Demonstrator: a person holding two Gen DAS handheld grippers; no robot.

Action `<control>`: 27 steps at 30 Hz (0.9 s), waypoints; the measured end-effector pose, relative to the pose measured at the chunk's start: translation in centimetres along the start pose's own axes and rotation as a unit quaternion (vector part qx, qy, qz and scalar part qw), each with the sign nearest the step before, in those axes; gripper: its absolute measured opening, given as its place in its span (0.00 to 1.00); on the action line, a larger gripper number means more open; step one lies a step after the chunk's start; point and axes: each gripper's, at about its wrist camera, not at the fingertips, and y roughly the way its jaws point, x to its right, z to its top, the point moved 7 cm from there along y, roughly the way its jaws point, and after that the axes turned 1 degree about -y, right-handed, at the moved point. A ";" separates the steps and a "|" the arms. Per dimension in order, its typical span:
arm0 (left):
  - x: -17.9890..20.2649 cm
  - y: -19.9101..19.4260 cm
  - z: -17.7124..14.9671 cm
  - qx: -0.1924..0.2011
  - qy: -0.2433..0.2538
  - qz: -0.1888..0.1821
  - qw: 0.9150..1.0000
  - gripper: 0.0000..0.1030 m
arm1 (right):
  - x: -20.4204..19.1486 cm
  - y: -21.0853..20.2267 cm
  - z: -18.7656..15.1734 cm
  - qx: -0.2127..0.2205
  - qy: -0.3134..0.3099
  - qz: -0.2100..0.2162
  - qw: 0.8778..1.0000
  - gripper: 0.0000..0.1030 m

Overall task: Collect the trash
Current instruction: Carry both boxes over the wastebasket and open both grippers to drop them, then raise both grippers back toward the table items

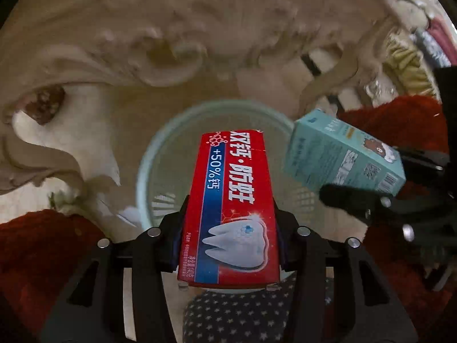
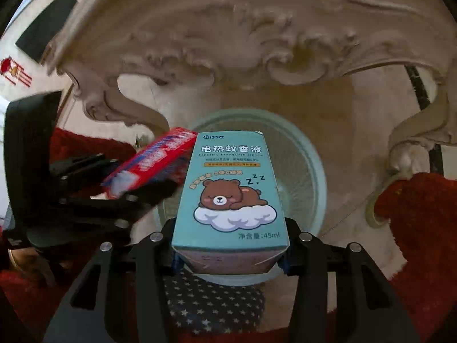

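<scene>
My left gripper [image 1: 230, 223] is shut on a red toothpaste box [image 1: 231, 200] and holds it above a pale green mesh waste basket [image 1: 162, 154]. My right gripper [image 2: 228, 228] is shut on a teal mosquito-liquid box with a sleeping bear [image 2: 228, 188], also above the basket [image 2: 302, 165]. In the left wrist view the teal box [image 1: 342, 157] hangs at the right over the basket's rim. In the right wrist view the red box [image 2: 154, 160] shows blurred at the left, beside the teal box.
An ornate carved cream table [image 2: 242, 43] arches over the basket; its curled leg [image 2: 405, 148] stands at the right. A red fuzzy rug [image 2: 422, 223] lies on both sides. A dark star-patterned cloth [image 1: 240, 314] is below the grippers.
</scene>
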 end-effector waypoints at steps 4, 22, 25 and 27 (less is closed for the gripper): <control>-1.0 1.8 0.2 -0.001 -0.048 0.001 0.999 0.82 | 0.4 1.2 0.1 -0.008 0.011 -0.050 0.999 0.69; -3.2 -18.1 4.8 0.234 0.003 0.088 0.968 0.89 | 1.1 -19.8 5.8 0.273 0.015 -0.068 0.959 0.69; -3.3 -21.8 10.1 0.292 0.025 0.112 0.950 0.89 | 1.6 -22.3 10.3 0.323 -0.018 -0.105 0.940 0.70; -3.0 -22.6 14.3 0.318 0.048 0.093 0.943 0.89 | 2.1 -22.1 13.8 0.333 -0.025 -0.120 0.935 0.70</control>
